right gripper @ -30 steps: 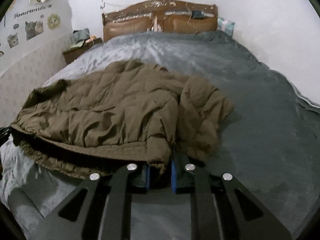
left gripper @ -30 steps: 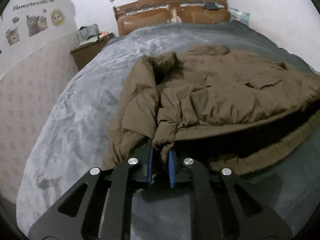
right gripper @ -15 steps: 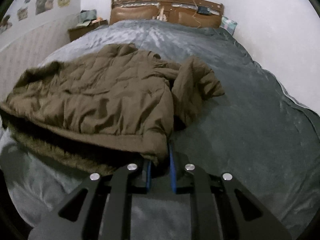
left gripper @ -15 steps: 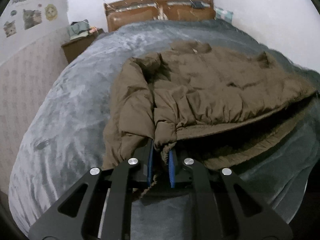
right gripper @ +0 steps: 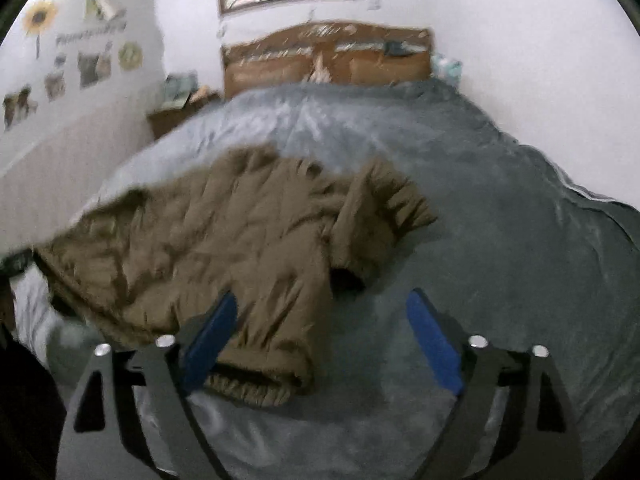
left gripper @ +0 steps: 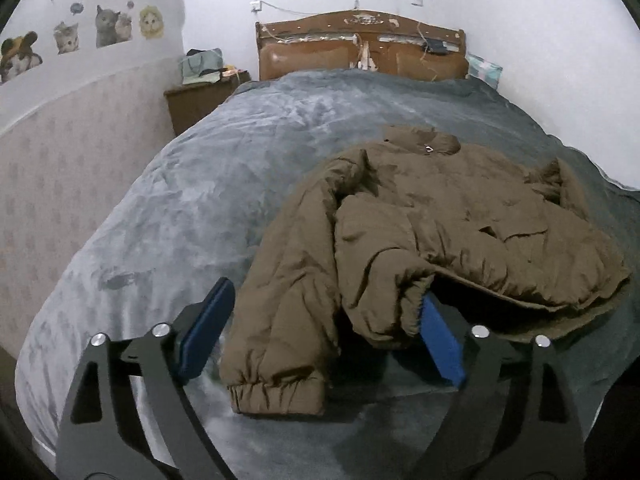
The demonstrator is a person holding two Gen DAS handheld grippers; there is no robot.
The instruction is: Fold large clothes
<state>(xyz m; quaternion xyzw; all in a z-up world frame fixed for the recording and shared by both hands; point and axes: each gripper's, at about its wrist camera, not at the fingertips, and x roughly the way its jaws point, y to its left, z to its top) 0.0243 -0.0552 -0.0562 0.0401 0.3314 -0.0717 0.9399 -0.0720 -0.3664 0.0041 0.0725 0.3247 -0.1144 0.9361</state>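
Note:
A brown padded jacket (left gripper: 460, 216) lies spread on the grey bed blanket (left gripper: 192, 200), collar toward the headboard. Its left sleeve runs down to an elastic cuff (left gripper: 280, 394) just in front of my left gripper (left gripper: 324, 320), which is open with the sleeve and hem corner lying between its blue pads. In the right wrist view, which is blurred, the jacket (right gripper: 208, 240) lies left of centre with its hem corner (right gripper: 260, 384) near the left pad. My right gripper (right gripper: 322, 320) is open, holding nothing. The right sleeve (right gripper: 380, 208) is folded over.
A wooden headboard (left gripper: 360, 48) stands at the far end. A brown nightstand (left gripper: 200, 98) with bags sits at the left by the wallpapered wall. A white wall runs along the bed's right side. Bare blanket (right gripper: 520, 280) lies right of the jacket.
Both grippers were shut on the jacket's hem corners and have opened, dropping the jacket onto the bed. Both have risen and pulled back a little.

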